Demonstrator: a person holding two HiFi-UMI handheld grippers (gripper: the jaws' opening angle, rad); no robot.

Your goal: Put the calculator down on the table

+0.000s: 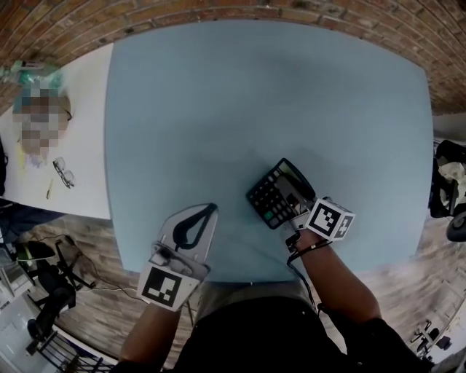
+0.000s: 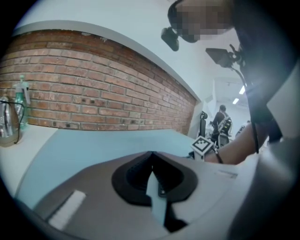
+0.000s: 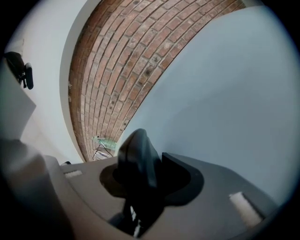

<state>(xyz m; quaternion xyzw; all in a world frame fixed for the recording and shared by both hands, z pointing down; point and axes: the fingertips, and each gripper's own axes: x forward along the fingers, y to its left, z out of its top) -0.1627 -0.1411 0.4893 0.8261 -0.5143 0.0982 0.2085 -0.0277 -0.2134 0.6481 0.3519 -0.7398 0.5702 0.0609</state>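
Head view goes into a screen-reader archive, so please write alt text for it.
The right claw grips a black calculator near the front edge of a light blue table; the left claw, shut and empty, hovers to its left.

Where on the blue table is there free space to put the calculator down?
Nearly all of the blue table is bare: the wide stretch from the brick wall to the calculator in the right gripper, and the gap between it and the left gripper. Only the white table at left is cluttered.
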